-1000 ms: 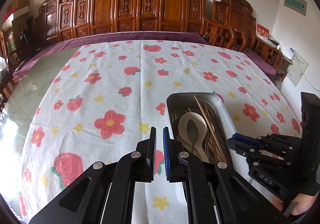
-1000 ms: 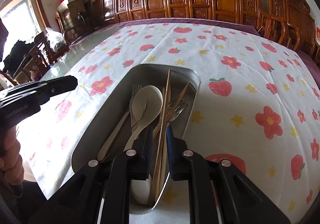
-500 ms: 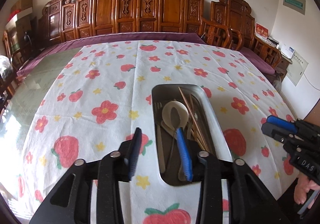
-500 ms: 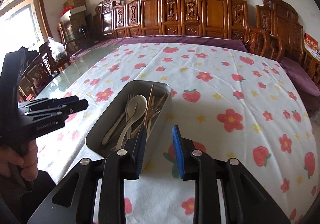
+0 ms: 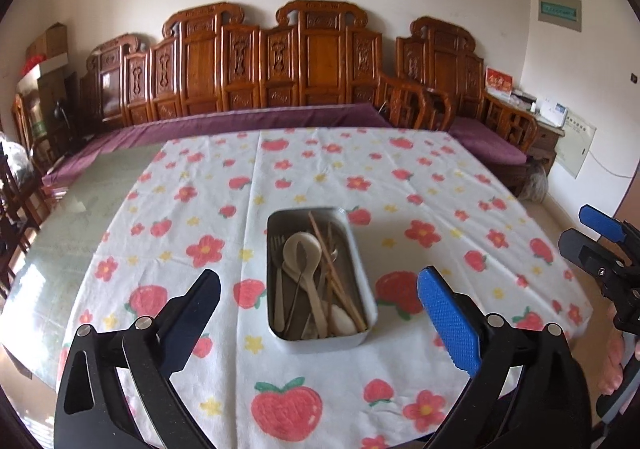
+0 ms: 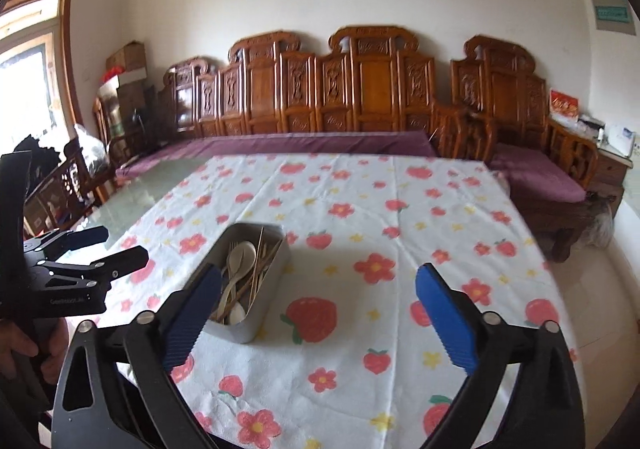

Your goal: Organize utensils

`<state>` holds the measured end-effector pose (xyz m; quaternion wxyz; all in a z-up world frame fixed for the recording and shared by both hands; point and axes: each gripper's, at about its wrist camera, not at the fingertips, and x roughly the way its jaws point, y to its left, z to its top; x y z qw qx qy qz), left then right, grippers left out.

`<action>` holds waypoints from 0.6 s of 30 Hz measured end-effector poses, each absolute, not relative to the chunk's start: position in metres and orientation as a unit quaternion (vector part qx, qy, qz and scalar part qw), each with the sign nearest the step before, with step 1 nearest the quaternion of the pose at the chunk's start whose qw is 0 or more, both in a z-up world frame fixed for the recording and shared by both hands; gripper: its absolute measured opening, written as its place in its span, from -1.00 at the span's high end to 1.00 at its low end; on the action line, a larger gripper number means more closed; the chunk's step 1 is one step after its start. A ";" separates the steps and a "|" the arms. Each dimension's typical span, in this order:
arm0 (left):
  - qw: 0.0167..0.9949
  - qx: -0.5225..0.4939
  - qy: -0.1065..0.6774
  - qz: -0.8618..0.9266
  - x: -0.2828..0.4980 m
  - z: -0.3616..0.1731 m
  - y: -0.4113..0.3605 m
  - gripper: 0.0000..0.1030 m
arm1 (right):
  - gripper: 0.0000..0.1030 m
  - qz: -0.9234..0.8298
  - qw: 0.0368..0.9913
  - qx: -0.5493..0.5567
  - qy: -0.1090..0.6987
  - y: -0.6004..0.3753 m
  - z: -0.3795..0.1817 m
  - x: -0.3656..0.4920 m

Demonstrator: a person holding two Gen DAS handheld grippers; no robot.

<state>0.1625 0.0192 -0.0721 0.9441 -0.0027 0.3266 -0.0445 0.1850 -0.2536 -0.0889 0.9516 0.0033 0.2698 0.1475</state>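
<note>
From the left wrist view, your left tool (image 5: 319, 303) hangs spread wide and empty above the grey metal rectangular tray (image 5: 362, 273) of cream spoons, forks and wooden chopsticks on the floral-clothed surface (image 5: 168, 209). From the right wrist view, your right tool (image 6: 318, 301) is equally spread and empty; hold both clear, since the tray (image 6: 267, 303) looks fully loaded.

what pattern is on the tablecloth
White tablecloth printed with red strawberries, red flowers and small yellow stars; clearest in the left wrist view.

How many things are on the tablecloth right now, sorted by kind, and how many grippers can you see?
Metal tray: 1
Pale spoons that show clearly in it: 2
Forks that show clearly: 1
Wooden chopsticks: several, overlapping, no sure count
Grippers, left and right: 2
Total that can be counted: 6
</note>
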 end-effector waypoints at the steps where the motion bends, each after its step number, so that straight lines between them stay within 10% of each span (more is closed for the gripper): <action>1: 0.947 -0.002 0.318 -0.045 0.157 -0.064 0.016 -0.85 | -0.95 0.144 0.955 0.004 0.261 -0.257 -0.081 0.179; 18: 0.968 -0.007 0.247 -0.036 0.115 -0.010 -0.004 -0.85 | -0.95 0.127 0.971 0.007 0.204 -0.279 -0.039 0.143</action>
